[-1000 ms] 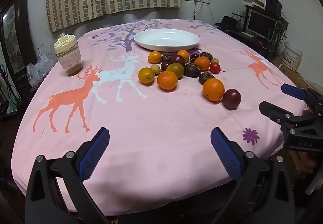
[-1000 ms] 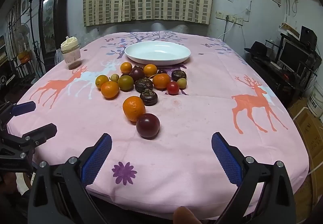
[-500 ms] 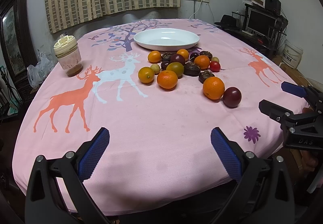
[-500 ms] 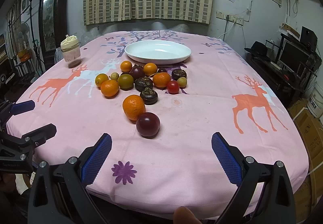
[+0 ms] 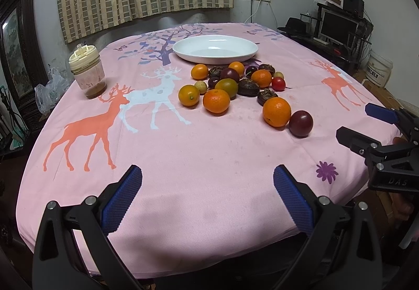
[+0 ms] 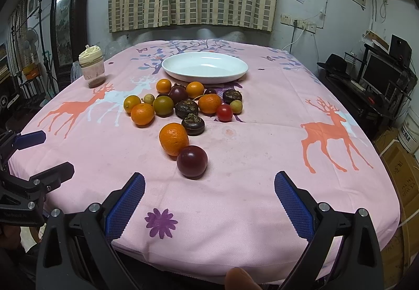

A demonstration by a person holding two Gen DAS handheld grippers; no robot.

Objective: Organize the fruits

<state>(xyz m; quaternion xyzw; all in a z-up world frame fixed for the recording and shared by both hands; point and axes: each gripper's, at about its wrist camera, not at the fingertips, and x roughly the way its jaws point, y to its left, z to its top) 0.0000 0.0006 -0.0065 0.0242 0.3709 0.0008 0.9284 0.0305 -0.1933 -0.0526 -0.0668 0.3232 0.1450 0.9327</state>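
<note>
Several fruits lie in a loose pile on the pink deer tablecloth (image 5: 183, 159): oranges (image 5: 276, 111) (image 6: 173, 139), a dark purple round fruit (image 5: 301, 123) (image 6: 192, 162), a red tomato (image 6: 224, 113), dark brown fruits (image 6: 193, 125). An empty white oval plate (image 5: 215, 49) (image 6: 204, 67) stands just behind them. My left gripper (image 5: 207, 186) is open and empty over the table's near edge. My right gripper (image 6: 209, 193) is open and empty, just short of the purple fruit. Each gripper shows at the side of the other's view.
A lidded jar (image 5: 87, 72) (image 6: 92, 66) with brownish contents stands at the table's far left. A desk with a monitor (image 5: 339, 25) is off the right side. A dark cabinet (image 6: 65, 25) stands behind the left. Boxes (image 6: 398, 159) sit on the floor at right.
Both grippers have moved slightly forward toward the fruit. The fruits and plate have not moved. Both grippers stay open.
</note>
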